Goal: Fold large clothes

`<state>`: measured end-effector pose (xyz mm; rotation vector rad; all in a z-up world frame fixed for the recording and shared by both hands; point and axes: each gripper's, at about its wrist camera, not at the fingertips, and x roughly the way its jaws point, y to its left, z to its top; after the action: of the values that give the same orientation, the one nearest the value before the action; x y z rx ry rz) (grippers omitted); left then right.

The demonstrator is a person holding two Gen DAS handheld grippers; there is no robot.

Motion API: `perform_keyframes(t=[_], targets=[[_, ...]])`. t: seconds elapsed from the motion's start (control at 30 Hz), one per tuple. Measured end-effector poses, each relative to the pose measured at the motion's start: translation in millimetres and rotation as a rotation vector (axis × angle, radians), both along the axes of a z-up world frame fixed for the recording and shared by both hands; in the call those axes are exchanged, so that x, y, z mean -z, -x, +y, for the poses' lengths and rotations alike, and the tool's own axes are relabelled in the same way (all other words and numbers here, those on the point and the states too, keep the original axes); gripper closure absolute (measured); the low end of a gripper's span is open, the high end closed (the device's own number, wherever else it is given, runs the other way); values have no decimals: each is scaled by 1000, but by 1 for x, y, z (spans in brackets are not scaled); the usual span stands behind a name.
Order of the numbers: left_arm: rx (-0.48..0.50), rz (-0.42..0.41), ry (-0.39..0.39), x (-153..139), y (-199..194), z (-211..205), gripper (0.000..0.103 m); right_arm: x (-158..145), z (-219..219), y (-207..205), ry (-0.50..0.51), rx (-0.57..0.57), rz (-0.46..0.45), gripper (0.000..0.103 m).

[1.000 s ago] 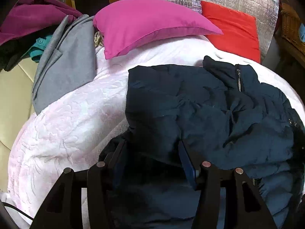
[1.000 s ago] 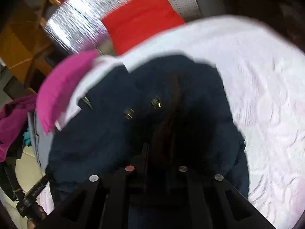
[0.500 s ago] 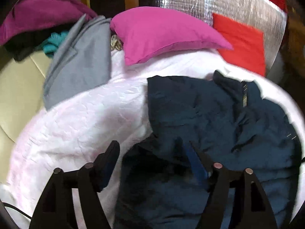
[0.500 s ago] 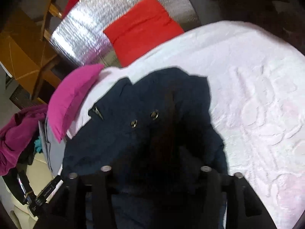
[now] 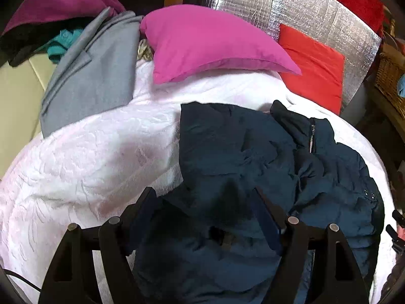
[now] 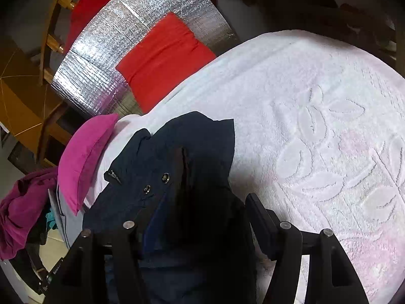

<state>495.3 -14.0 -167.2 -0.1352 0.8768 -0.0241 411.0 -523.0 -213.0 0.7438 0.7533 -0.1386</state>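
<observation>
A dark navy padded jacket [image 5: 265,157] lies crumpled on a white embossed bedspread [image 5: 88,157], its zipper collar toward the far right. My left gripper [image 5: 205,202] is open, its fingers spread over the jacket's near left edge, holding nothing. In the right wrist view the jacket [image 6: 177,167] shows two snap buttons and lies left of centre on the bedspread [image 6: 316,131]. My right gripper [image 6: 200,207] is open, its fingers straddling the jacket's near right edge with dark fabric between them.
A magenta pillow [image 5: 212,40] and a red pillow [image 5: 314,63] lean against a silver foil panel [image 5: 303,15] at the back. A grey garment [image 5: 93,71] and a purple pile [image 5: 50,2] lie at the far left. A wicker basket [image 5: 391,76] stands right.
Both grippers have opened and let go of the jacket, which now lies on the bedspread. The right gripper was shut on fabric a second ago and has pulled back.
</observation>
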Motion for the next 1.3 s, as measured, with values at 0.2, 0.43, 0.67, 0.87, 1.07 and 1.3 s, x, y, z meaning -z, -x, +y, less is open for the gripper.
perform_keyframes(t=[0.2, 0.43, 0.67, 0.87, 1.07, 1.3], targets=[[11, -76, -83, -11, 1, -7, 25, 2, 1, -5, -3, 6, -5, 36], [24, -139, -119, -23, 3, -10, 25, 7, 6, -12, 1, -7, 4, 36], [19, -211, -203, -34, 11, -17, 23, 5, 10, -15, 5, -12, -3, 36], [30, -246, -236, -38, 18, -25, 20, 5, 9, -13, 3, -8, -6, 36], [48, -266, -255, -42, 27, -34, 20, 2, 9, -10, 8, -19, -11, 36], [66, -287, -253, -45, 31, -42, 19, -1, 5, -3, 11, -2, -25, 36]])
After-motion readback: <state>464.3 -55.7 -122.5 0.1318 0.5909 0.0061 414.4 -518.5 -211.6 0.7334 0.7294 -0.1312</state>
